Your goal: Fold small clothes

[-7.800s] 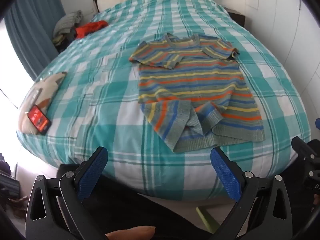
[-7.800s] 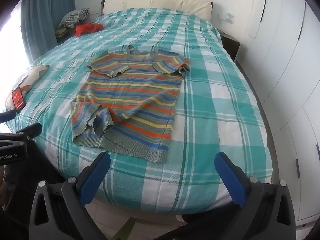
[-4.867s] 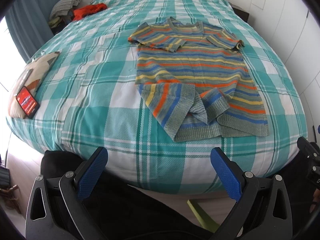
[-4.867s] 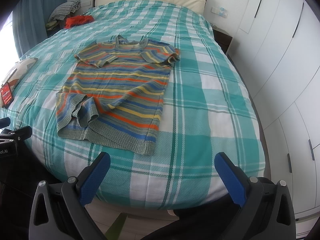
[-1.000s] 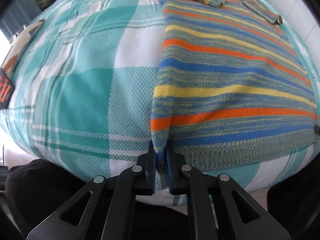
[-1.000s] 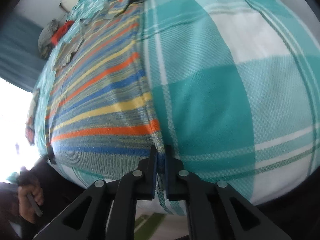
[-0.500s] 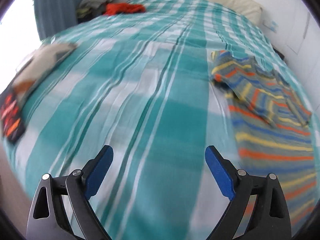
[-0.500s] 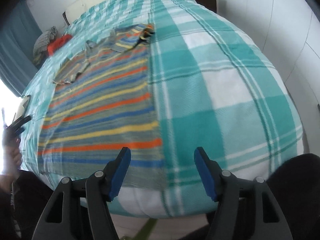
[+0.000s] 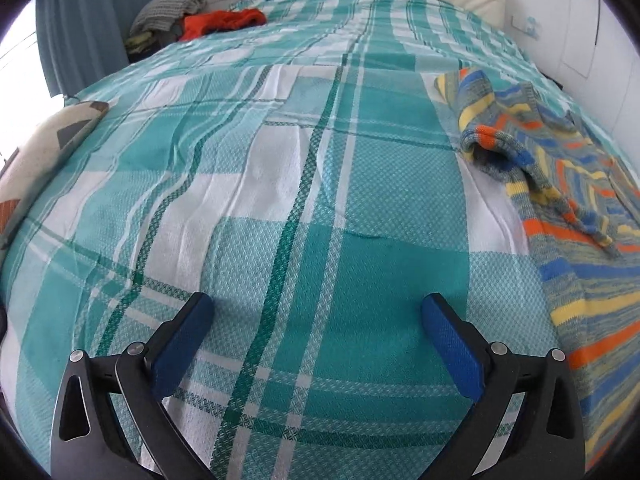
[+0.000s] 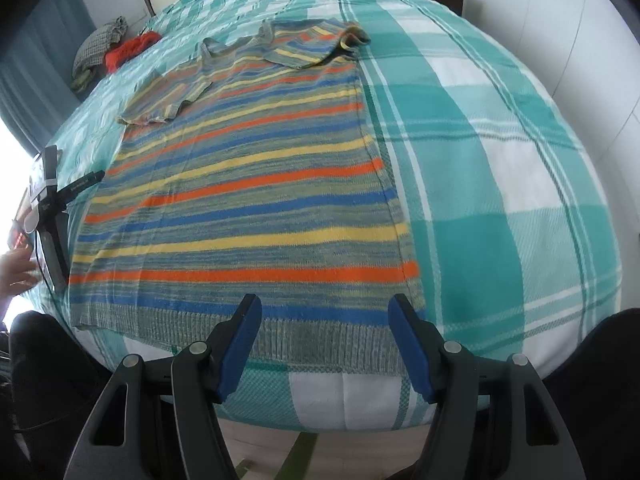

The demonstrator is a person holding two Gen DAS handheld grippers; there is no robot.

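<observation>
A: Entry. A second ago both grippers were clamped on the lower hem corners of the striped sweater point(image 10: 248, 184), drawing the hem toward the foot of the bed point(image 10: 520, 152). Now the left gripper point(image 9: 316, 320) and the right gripper point(image 10: 324, 316) both stand released, jaws apart, nothing between them.

B: Position of the garment?

A: Flat on the bed's checked cover, hem nearest the foot edge, body smooth; the rumpled flap seen at the hem several seconds back is gone. Both short sleeves lie folded in over the chest. In the left wrist view the sweater sits off to the right, its near sleeve point(image 9: 492, 148) slightly raised and open at the cuff.

B: Reading for the task?

A: Judged: the straightening step is finished and no body fold has begun. The left gripper has swung away over bare cover, so it must come back to the sweater's left edge before a side fold.

B: Other items?

A: Red cloth point(image 9: 220, 24) near the headboard, well apart.
</observation>
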